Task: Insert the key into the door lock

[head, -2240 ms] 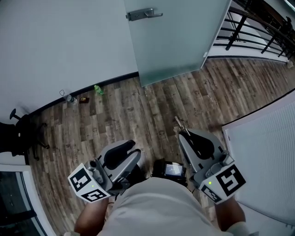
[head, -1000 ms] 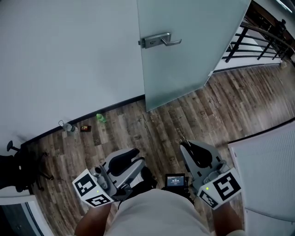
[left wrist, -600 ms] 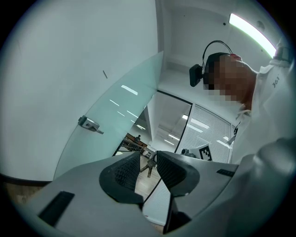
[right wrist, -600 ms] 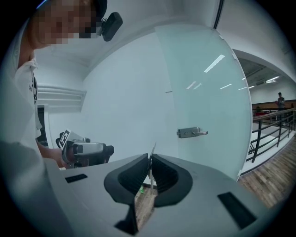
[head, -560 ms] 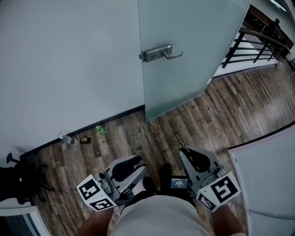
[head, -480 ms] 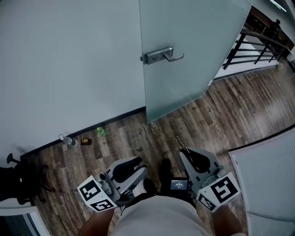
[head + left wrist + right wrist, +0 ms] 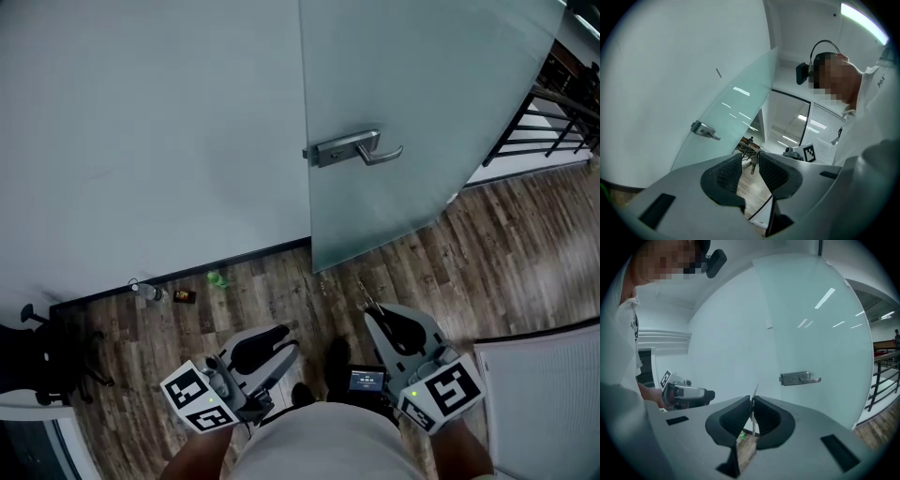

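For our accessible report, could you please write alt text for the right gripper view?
The right gripper is shut on a metal key, whose tip sticks out past the pads. Beyond stands a frosted glass door with a silver lever handle; the left gripper shows at left.

Light: cool, even, diffuse indoor light, with only faint shadows on the grey-brown wood-plank floor.
Source: white ceiling strip lamp, upper right in the left gripper view.
Glare: pale streaks on the frosted glass door in both gripper views.
Distortion: the head view bows the black skirting line. Gripper views are circular fisheye with black corners.
Focus: the right gripper pad ribbing and the thin metal key read clearly.
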`<state>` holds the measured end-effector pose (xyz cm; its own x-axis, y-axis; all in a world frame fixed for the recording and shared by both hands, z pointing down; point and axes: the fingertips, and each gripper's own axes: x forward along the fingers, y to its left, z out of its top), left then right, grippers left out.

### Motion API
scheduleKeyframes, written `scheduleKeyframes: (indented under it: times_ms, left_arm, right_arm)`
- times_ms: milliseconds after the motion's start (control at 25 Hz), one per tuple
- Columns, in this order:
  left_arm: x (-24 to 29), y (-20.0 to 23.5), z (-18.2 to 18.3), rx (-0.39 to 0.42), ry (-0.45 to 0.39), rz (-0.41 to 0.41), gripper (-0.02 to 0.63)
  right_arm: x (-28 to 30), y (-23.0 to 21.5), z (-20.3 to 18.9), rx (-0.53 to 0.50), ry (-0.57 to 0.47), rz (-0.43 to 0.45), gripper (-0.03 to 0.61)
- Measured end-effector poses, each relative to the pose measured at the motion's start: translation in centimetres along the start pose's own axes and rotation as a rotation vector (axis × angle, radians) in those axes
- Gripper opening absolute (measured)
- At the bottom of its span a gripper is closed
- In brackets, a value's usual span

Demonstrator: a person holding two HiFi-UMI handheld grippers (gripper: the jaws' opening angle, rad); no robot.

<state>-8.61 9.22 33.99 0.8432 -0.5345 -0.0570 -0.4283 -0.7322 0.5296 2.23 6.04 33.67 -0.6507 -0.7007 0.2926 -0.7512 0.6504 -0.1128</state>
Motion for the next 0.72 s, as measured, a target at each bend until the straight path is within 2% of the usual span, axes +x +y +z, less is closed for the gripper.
scheduleKeyframes:
  times_ms: [360,560,720]
  left_arm:
    - [8.2,3.1,2.8,-0.004,-0.024,0.048,0.126]
    - [10.3,4.4,3.3,-0.004,-0.026,0.079,0.126]
    - [10.9,5.4,3.9,-0.007,-0.024,0.081,0.126]
  right_arm:
    - [2.9,-7.4,1.9,-0.005,0.03,0.078,0.028]
    - [4.3,-10.3,2.2,0.003,0.027,0.089,0.028]
    - [5.2,-11.0,2.5,0.015,0.031,0.091,0.028]
